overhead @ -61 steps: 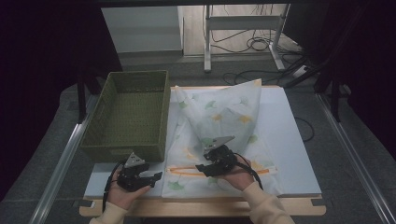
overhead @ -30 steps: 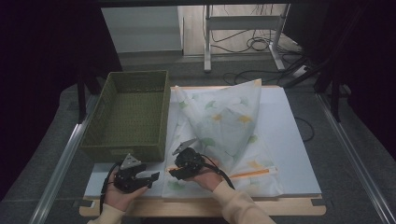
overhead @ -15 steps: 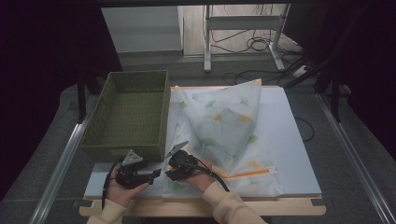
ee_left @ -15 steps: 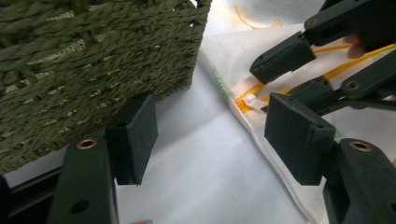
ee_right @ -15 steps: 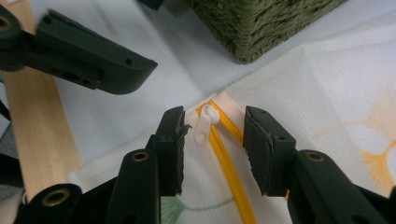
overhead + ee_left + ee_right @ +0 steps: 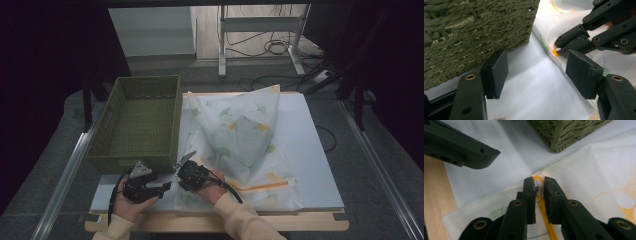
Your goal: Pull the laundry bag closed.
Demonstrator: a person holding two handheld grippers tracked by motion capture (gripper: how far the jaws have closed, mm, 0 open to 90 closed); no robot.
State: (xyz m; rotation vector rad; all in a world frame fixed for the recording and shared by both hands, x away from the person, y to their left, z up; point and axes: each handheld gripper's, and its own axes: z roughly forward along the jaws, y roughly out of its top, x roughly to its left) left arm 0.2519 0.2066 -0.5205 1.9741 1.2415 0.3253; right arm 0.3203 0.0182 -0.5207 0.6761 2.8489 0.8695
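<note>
Right hand-held gripper (image 6: pixel 539 185): jaws just closed onto the near-left corner of the cloth (image 6: pixel 240 135), pinching the orange-trimmed edge (image 6: pixel 543 213) between the pads. Corner grip chosen, by judgement, to lift and fold the cloth without bunching. Left hand-held gripper (image 6: pixel 537 72): jaws spread wide, nothing between them, parked just beside the corner, likely ready to take a second hold. Cloth location: on the table (image 6: pixel 320 150), partly folded into a peak, beside the green basket (image 6: pixel 137 122). Hand pose: right hand (image 6: pixel 212 187) low, reaching leftward across the cloth; left hand (image 6: pixel 127 205) resting near the table's front edge, gripper aimed rightward at the cloth corner.
</note>
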